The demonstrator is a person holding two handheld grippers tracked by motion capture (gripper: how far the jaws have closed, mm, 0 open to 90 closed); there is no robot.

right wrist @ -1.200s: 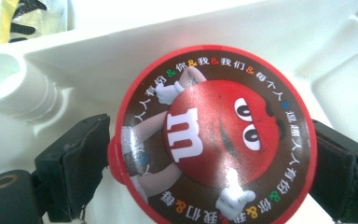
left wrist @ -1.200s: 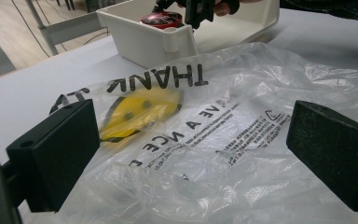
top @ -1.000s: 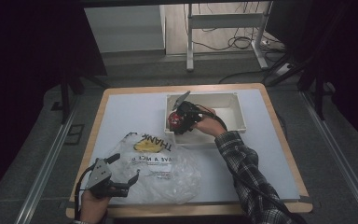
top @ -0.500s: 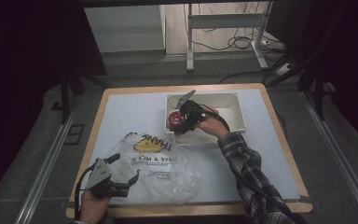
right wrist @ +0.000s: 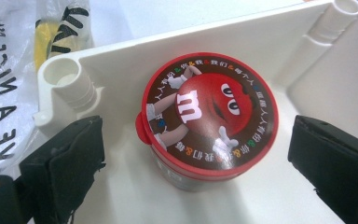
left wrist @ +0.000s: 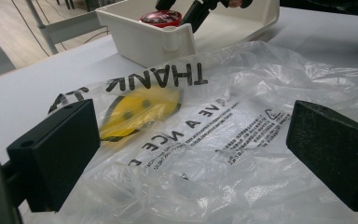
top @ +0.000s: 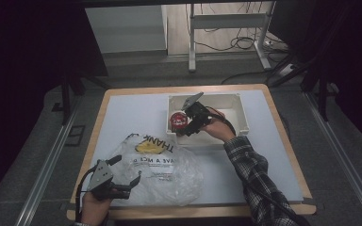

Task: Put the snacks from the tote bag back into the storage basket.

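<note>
A red-lidded candy can (right wrist: 209, 116) stands upright in the near-left corner of the white bin (right wrist: 261, 37). My right gripper (right wrist: 196, 128) straddles it. Its jaws have just been opening and now stand apart from the can on both sides, with neither pad touching it. From above, the can (top: 177, 120) sits at the left end of the bin (top: 235, 106), under the right gripper (top: 185, 123). My left gripper (top: 128, 169) rests open at the table's front left, its jaws on either side of the edge of a clear plastic bag (top: 169, 174).
The bag (left wrist: 223, 140), printed with black letters and a yellow face, lies flat between the bin (left wrist: 144, 39) and the table's front edge. Bare white tabletop (top: 127, 113) lies left of the bin. A wooden rim (top: 287, 141) borders the table.
The right gripper's jaws have spread away from the can, which stays standing in the bin. The left hand has not moved.
</note>
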